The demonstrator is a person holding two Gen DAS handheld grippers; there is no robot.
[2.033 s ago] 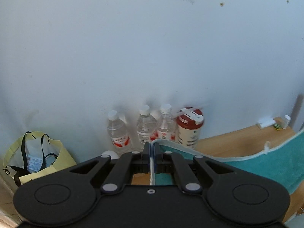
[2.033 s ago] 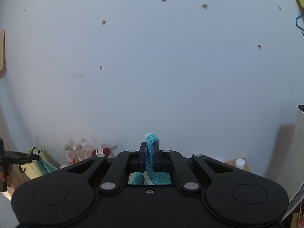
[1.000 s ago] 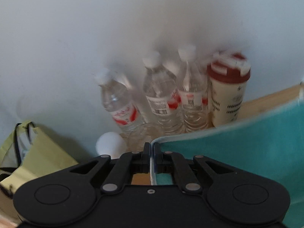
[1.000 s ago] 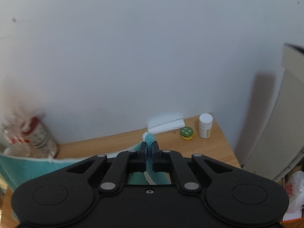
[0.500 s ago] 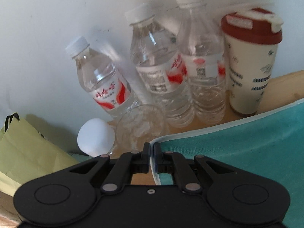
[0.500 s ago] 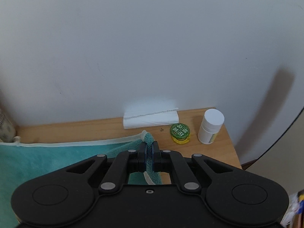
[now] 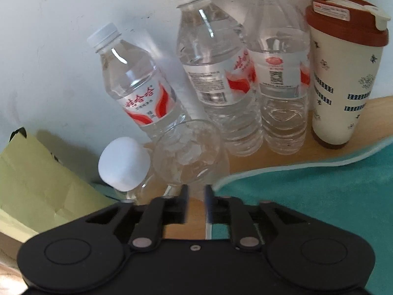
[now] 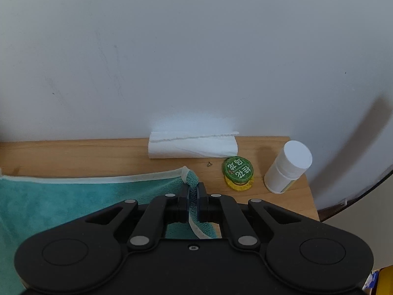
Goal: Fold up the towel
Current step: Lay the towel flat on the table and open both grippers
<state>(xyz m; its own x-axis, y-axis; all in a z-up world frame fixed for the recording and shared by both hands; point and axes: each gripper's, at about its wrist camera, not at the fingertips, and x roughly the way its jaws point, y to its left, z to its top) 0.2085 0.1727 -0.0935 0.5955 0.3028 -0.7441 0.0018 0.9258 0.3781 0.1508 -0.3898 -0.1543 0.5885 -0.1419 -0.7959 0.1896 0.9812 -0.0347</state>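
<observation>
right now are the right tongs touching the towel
Touching. The right wrist view shows the right tongs closed on the teal towel, its bunched corner pinched between both fingers with no gap showing on either side.

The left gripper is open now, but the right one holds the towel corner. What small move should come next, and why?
Probably open the right gripper too. The teal towel already lies on the wooden table, and the left gripper, whose jaws have just been opening, has let go of its corner, so only this corner is still pinched.
</observation>
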